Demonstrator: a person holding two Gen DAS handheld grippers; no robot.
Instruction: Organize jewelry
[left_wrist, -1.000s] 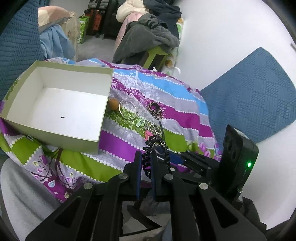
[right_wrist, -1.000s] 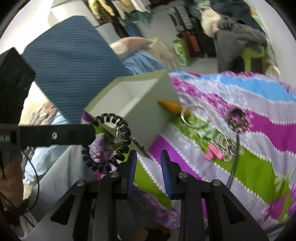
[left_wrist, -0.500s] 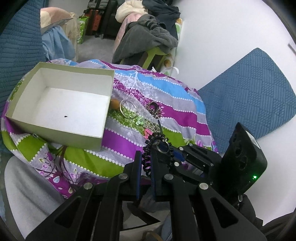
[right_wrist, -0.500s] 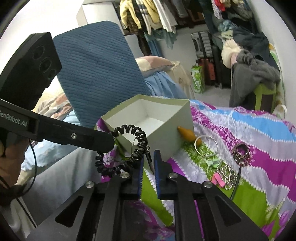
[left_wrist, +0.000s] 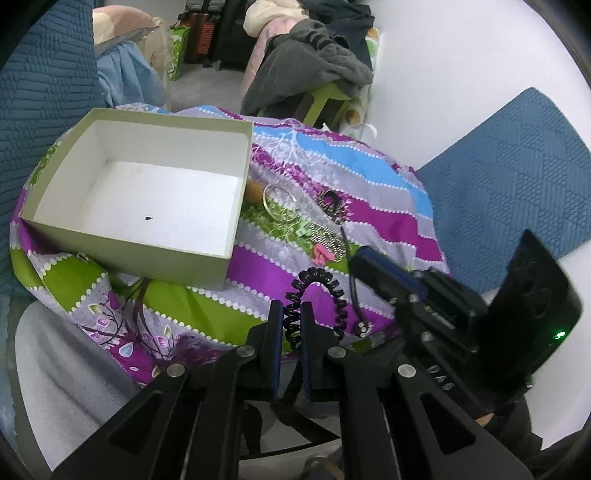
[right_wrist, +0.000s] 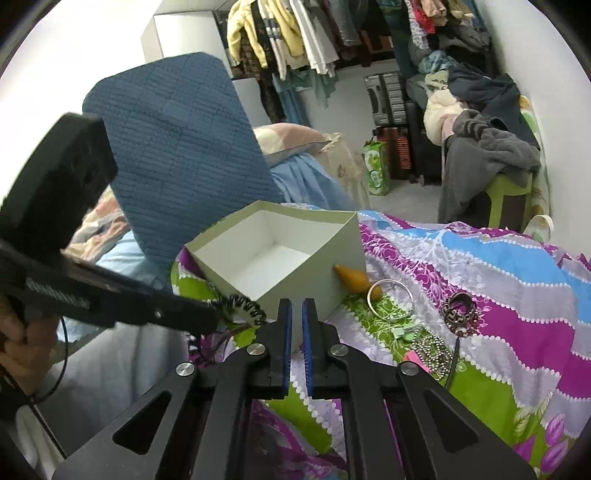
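Observation:
My left gripper (left_wrist: 291, 314) is shut on a black coiled band (left_wrist: 317, 291), held above the front of the patterned cloth (left_wrist: 369, 206). An open green-grey box (left_wrist: 140, 195) with a white inside sits on the cloth to the left. Beside it lie an orange piece (left_wrist: 254, 190), a silver bangle (left_wrist: 280, 203), a dark patterned ring (left_wrist: 330, 201), a bead chain (left_wrist: 327, 240) and a pink clip (left_wrist: 320, 254). My right gripper (right_wrist: 296, 310) is shut and empty, in front of the box (right_wrist: 280, 254). The coiled band (right_wrist: 243, 308) shows at its left.
Blue quilted cushions (left_wrist: 517, 177) flank the cloth. Piled clothes and a green stool (right_wrist: 509, 188) stand behind, with hanging clothes (right_wrist: 295, 33) and suitcases (right_wrist: 391, 99) at the back. The left gripper's body (right_wrist: 92, 291) crosses the right wrist view at left.
My right gripper closed and pulled away from the coiled band, which stays in my left gripper. Both views drew back from the cloth.

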